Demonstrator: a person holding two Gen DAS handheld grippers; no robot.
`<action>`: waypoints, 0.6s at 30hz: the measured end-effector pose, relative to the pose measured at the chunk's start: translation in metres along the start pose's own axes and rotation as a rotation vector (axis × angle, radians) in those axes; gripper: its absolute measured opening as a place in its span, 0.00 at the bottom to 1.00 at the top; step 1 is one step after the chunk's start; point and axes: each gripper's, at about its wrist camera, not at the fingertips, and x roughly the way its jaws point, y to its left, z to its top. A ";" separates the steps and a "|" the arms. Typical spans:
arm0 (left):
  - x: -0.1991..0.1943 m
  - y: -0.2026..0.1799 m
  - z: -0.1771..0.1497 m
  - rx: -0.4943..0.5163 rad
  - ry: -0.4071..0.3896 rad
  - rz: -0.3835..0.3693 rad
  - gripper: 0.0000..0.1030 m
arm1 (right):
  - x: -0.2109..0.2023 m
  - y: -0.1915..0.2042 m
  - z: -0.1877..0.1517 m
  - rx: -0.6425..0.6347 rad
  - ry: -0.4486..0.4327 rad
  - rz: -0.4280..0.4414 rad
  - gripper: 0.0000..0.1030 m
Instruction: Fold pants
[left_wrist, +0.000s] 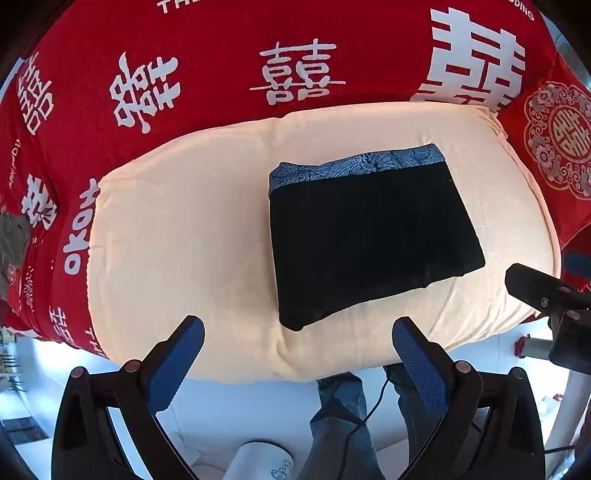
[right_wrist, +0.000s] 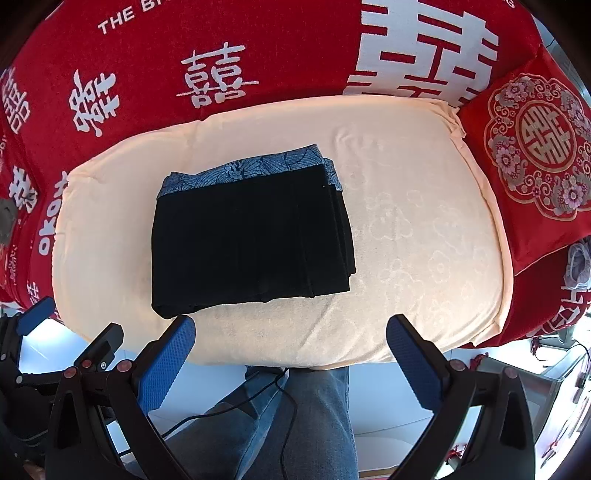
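Pants (right_wrist: 251, 240) lie apart from both tools: the left gripper (left_wrist: 297, 334) and right gripper (right_wrist: 290, 332) hang spread wide and empty at the near edge of the cream towel (right_wrist: 424, 258). Beyond them the black pants sit as a compact layered rectangle on that towel, patterned waistband (right_wrist: 258, 170) at the far side. Folding looks finished, with at most a tidy-up left.

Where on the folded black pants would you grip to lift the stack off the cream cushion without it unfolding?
Probably the near folded edge of the black pants, where the layers wrap into one rounded spine. Come in low from the front, one finger slid under the fold against the cream cushion. The right side shows loose stacked layer ends, so gripping there risks splaying. Both the left gripper and right gripper hang open, short of it.
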 end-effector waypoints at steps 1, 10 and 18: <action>0.000 0.000 0.000 0.001 0.000 0.000 0.99 | 0.000 0.001 0.001 -0.002 -0.001 -0.001 1.00; 0.002 0.000 0.002 0.005 -0.001 -0.009 0.99 | -0.001 0.005 0.003 -0.013 0.002 -0.005 1.00; 0.003 -0.002 0.001 0.008 0.000 -0.012 0.99 | 0.001 0.009 0.003 -0.028 0.009 -0.007 1.00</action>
